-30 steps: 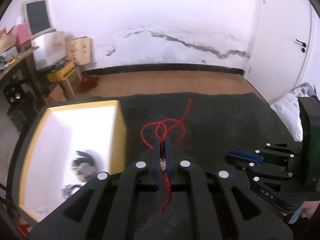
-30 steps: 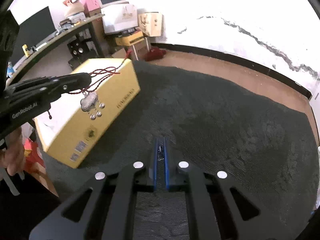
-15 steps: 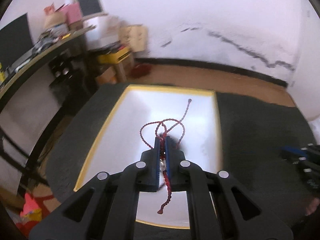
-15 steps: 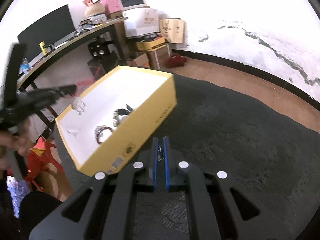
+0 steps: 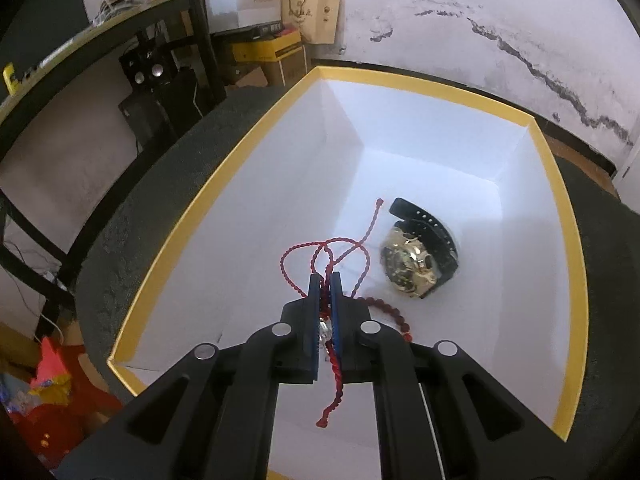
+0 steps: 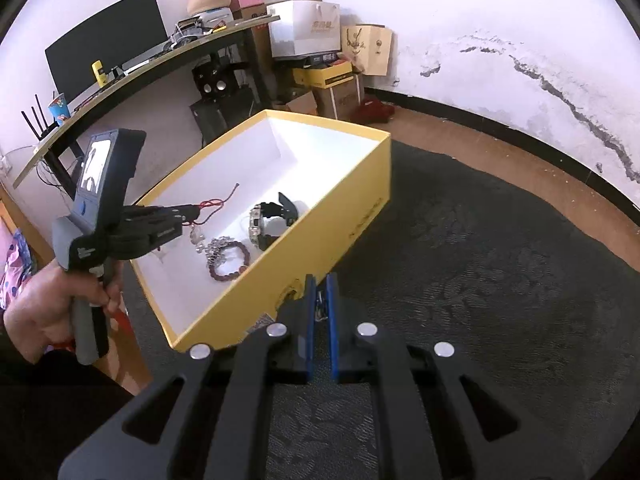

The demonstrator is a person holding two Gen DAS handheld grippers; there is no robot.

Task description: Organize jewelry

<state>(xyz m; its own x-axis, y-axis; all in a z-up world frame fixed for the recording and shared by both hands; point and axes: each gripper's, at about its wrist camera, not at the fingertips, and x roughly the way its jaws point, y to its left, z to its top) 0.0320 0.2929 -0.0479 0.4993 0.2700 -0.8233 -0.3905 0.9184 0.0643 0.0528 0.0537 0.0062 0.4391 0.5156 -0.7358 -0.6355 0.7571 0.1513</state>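
My left gripper is shut on a red cord necklace, whose small silver pendant sits between the pads. It hangs inside the open yellow box with white walls. On the box floor lie a gold watch with a black strap and a dark beaded bracelet, partly hidden behind my fingers. The right wrist view shows the left gripper over the box, above the watch and the bracelet. My right gripper is shut beside the box's near wall, over the mat.
A dark grey mat covers the surface under the box. A person's hand holds the left gripper's handle. Behind the box stand a desk with a monitor, cardboard boxes and a cracked white wall.
My left gripper has carried the red cord from above the mat to over the box and down into it. The right gripper has shifted closer to the box's near wall.
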